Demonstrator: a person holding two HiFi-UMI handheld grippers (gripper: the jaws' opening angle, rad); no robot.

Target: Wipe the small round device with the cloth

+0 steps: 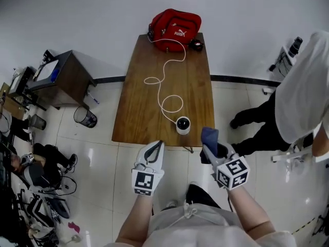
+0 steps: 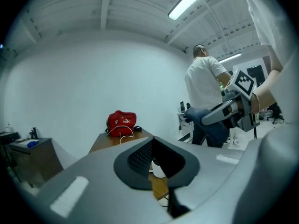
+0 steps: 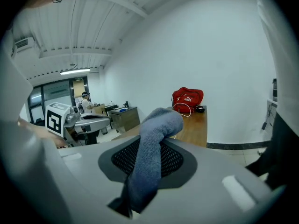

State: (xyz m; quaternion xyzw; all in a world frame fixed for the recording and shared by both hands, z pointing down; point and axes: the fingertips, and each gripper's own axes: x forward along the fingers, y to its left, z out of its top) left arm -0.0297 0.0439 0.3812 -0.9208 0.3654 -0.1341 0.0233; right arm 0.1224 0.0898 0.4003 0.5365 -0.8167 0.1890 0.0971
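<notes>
Right claw (image 1: 209,148) pinching the cloth (image 1: 209,136), left claw (image 1: 157,147) pressed together empty: best lower the cloth gently onto the small round device (image 1: 183,124) just ahead.

A narrow wooden table (image 1: 134,107) carries a red bag (image 1: 175,30) at its far edge, with a small dark object (image 1: 196,45) touching the bag at the far right corner. A white cable (image 1: 164,81) snakes from the bag to the small round device (image 1: 183,125) by the near edge.

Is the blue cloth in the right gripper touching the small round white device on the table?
Apart. The head view shows a strip of bare table between the cloth and the device; the right gripper holds the cloth clear of it.
</notes>
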